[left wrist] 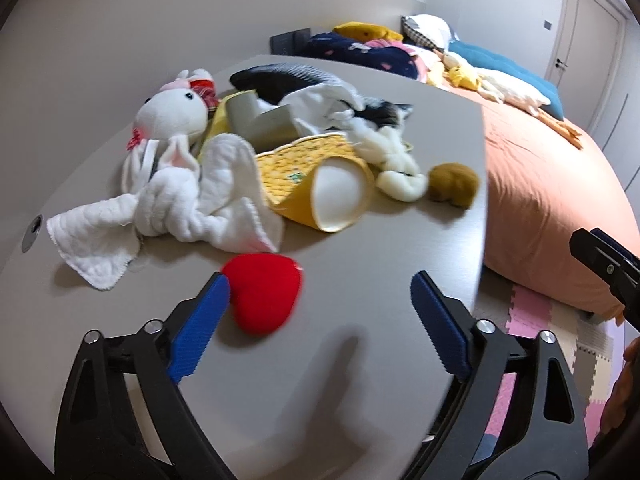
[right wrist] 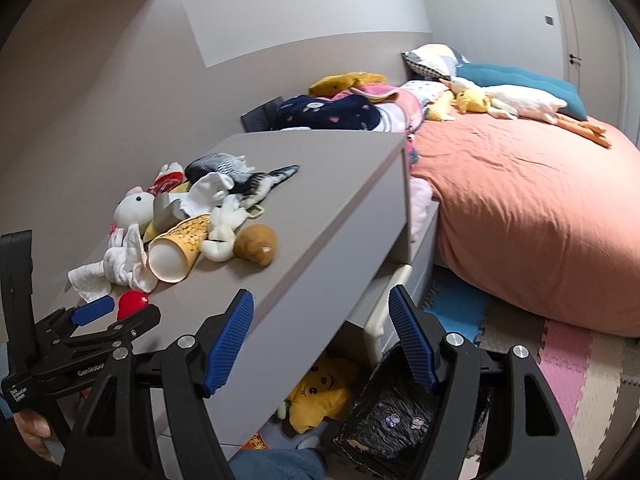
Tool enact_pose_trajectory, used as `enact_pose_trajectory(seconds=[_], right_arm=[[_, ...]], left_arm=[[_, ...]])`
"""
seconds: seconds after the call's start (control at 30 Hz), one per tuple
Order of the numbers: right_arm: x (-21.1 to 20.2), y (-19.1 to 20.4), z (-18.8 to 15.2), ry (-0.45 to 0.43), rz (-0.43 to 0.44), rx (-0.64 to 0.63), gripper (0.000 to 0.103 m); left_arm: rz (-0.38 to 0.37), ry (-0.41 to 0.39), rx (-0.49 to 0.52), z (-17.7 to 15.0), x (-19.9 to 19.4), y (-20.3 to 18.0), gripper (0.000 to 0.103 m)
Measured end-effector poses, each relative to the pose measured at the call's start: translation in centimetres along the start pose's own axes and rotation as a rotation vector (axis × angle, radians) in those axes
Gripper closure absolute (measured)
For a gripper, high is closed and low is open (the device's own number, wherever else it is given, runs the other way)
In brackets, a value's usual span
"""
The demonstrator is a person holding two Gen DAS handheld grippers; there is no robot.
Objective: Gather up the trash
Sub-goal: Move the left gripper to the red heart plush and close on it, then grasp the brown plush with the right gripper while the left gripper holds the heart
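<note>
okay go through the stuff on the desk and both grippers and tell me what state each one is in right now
Left gripper: open, empty, red heart beside its left finger.
Right gripper: open, empty, off the desk edge.
Paper cup: on its side, mouth toward the camera.
White cloth: crumpled.
Bunny: lying down.
Trash bin: open, black bag inside.

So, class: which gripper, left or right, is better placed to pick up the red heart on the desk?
Left, probably. The left gripper is open over the desk with the red heart beside its left finger. The right gripper is open past the desk edge.
</note>
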State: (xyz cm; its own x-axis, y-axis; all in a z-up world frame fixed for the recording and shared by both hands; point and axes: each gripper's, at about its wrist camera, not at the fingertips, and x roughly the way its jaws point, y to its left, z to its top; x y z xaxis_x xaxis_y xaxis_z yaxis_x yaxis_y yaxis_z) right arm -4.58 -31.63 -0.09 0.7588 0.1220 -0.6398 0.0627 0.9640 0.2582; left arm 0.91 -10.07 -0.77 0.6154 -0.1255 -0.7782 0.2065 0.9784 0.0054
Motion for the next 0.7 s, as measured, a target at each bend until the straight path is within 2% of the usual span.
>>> enact_pose_trajectory(seconds=[0.23,0.33,0.4,0.53,0.7], right_arm=[[2.2,1.5,0.8,0.023,0.032,-0.029,0.032],[2.9,2.0,1.2,0.029,0.039,-0.042,0.032],[3.5,2.3,1.3,0.034,0.044,-0.051,0.032],[4.6,3.0,1.6,0.047,0.047,-0.075,0.032],[6.2,3.9,2.0,0.068,0.047,-0.112,0.032]], left_arm=[[0.022,0.034,-0.019,0.1,1.4,1.5,0.029],[0.024,0.046,-0.021,0.1,2.1,1.9,0.037],[0.02,0.052,-0.025,0.1,2.4,2.1,0.046],[0.022,0.042,-0.03,0.2,2.6,2.5,0.056],[0.018,0.03,-0.039,0.1,2.5,3.0,0.057]])
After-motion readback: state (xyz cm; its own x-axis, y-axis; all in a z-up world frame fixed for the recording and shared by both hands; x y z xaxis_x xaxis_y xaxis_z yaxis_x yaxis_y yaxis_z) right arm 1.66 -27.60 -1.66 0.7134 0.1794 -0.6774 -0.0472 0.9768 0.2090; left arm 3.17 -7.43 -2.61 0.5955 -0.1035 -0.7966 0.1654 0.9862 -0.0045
